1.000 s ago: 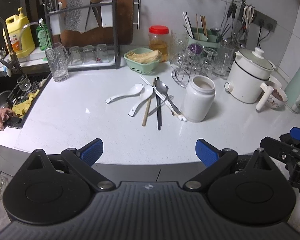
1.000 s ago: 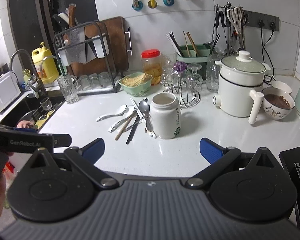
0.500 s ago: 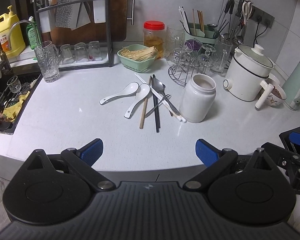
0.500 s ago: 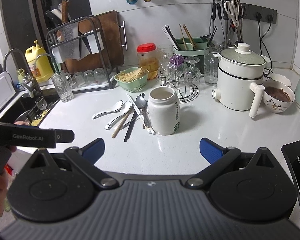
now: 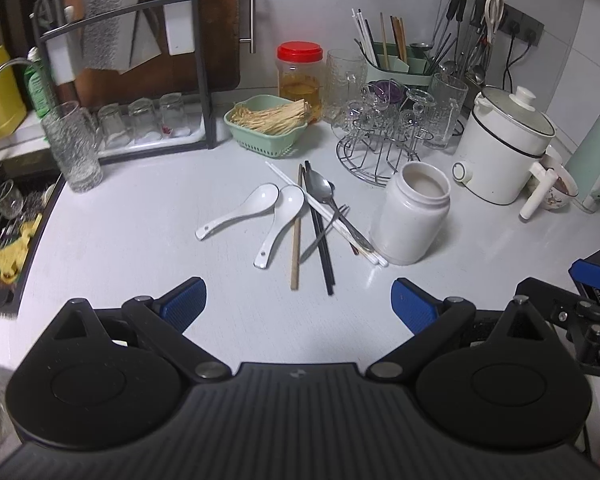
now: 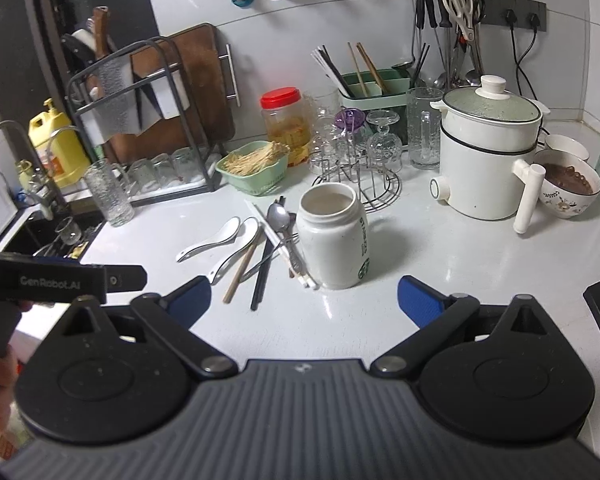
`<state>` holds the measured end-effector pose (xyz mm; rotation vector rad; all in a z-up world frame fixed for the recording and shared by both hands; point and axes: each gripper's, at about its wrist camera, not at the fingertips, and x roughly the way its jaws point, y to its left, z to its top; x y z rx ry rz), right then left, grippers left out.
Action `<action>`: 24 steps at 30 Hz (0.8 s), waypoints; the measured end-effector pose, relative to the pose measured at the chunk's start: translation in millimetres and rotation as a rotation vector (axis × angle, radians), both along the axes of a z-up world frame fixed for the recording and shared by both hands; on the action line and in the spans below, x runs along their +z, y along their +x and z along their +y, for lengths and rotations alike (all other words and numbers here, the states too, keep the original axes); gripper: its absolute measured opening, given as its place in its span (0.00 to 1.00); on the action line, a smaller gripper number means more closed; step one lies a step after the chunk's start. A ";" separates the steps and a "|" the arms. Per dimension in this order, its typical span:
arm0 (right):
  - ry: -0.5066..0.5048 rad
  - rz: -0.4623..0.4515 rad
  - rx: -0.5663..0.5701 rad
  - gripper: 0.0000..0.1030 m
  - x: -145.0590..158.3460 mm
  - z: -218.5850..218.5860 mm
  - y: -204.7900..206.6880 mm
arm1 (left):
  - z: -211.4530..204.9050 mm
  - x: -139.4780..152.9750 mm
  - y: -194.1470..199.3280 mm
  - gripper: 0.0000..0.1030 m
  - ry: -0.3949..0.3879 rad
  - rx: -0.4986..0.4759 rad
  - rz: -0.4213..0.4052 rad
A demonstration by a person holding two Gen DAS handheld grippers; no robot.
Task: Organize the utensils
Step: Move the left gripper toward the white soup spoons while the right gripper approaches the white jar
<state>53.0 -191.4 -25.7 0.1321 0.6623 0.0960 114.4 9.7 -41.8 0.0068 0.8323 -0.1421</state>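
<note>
My left claw [image 5: 298, 298] open over the counter [image 5: 140, 240], utensils [image 5: 312, 220] just ahead between its fingers, my right claw [image 6: 304, 294] closing on nothing, jar [image 6: 334, 236] ahead

Room a bit dim, light soft, from above. White bench [image 5: 140, 240] bright, shiny spots on it near white pot [image 6: 488, 160]. White jar [image 6: 334, 236] throws soft shadow to right on bench. Left side by sink [image 6: 40, 236] dark. Both pictures bent like fish eye: wall lines curve, corners stretch. Middle sharp. Far left edge of left view smeared and blurry. Colours a little grey-blue.
</note>
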 end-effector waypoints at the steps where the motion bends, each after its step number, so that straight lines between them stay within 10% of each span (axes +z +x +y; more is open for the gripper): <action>1: -0.004 0.002 -0.007 0.97 -1.8 1.9 2.9 | 1.9 -0.7 5.4 0.98 -0.001 -0.006 0.002; 24: -0.011 0.056 -0.135 0.93 -32.0 46.7 81.2 | 42.6 -45.2 136.9 0.97 0.055 -0.225 0.078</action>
